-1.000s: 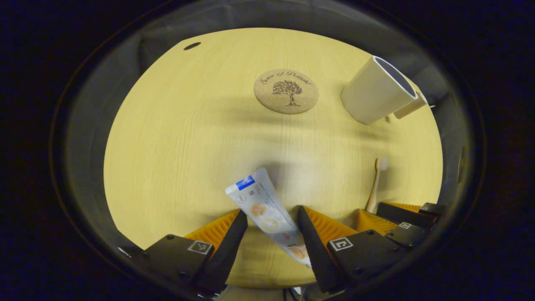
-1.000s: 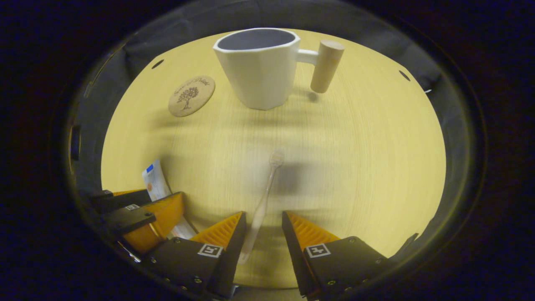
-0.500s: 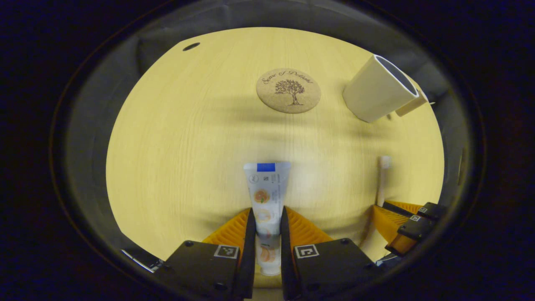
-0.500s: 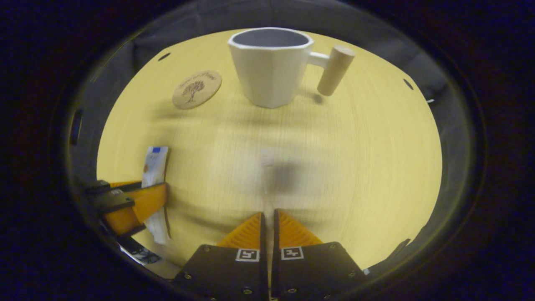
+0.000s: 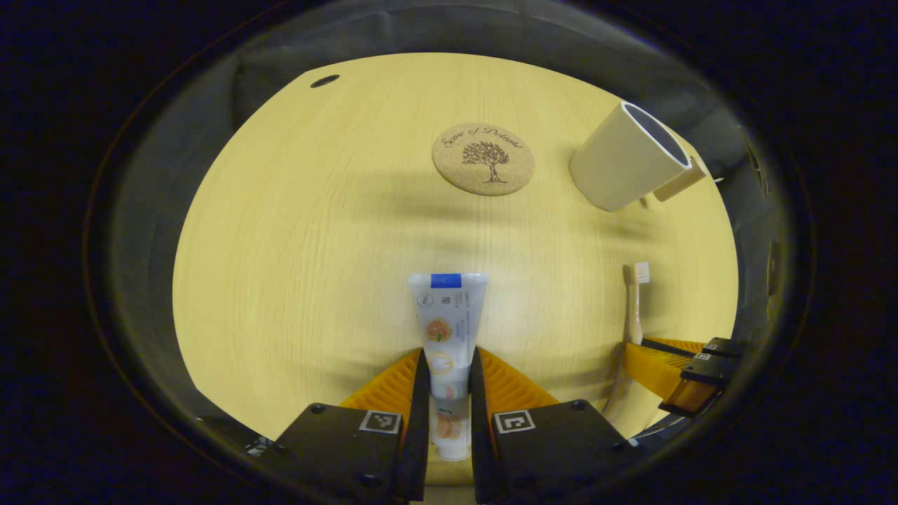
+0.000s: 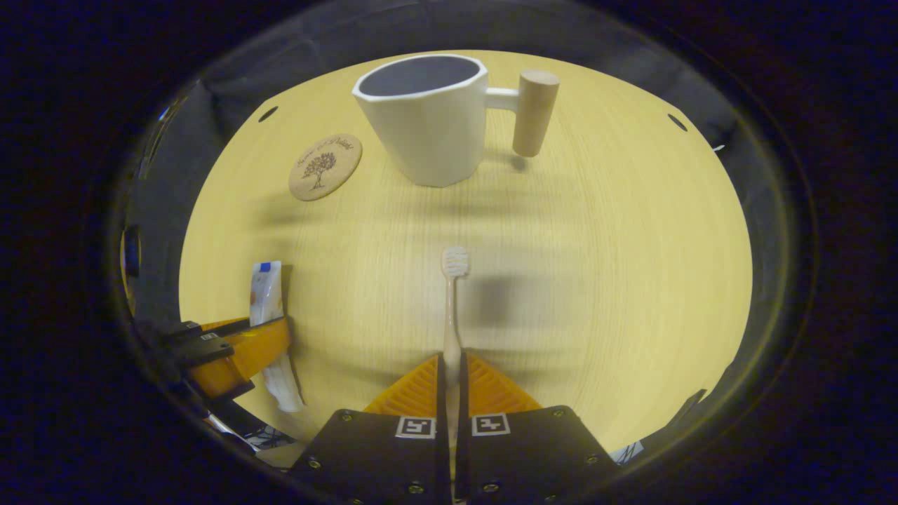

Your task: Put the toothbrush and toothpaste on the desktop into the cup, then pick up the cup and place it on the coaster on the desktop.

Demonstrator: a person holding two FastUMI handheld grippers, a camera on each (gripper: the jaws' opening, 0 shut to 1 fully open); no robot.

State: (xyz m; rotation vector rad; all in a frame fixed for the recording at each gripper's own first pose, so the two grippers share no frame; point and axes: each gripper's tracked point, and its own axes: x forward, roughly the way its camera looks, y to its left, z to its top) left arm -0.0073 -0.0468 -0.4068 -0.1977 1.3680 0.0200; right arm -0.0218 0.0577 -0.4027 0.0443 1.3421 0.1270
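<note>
The toothpaste (image 5: pixel 447 330), a soft light tube, sits clenched low on its body in the left tool (image 5: pixel 447 393); the stiff, thin toothbrush (image 6: pixel 452 308) is pinched at its handle by the right tool (image 6: pixel 450 393). Both point at the far cup (image 6: pixel 424 116), coaster (image 5: pixel 483 158) left of it on the worktop (image 5: pixel 302 231)

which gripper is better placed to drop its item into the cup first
Probably right: the right gripper, shut on the toothbrush, faces the cup head-on. From the left gripper the cup sits off to the side.
</note>
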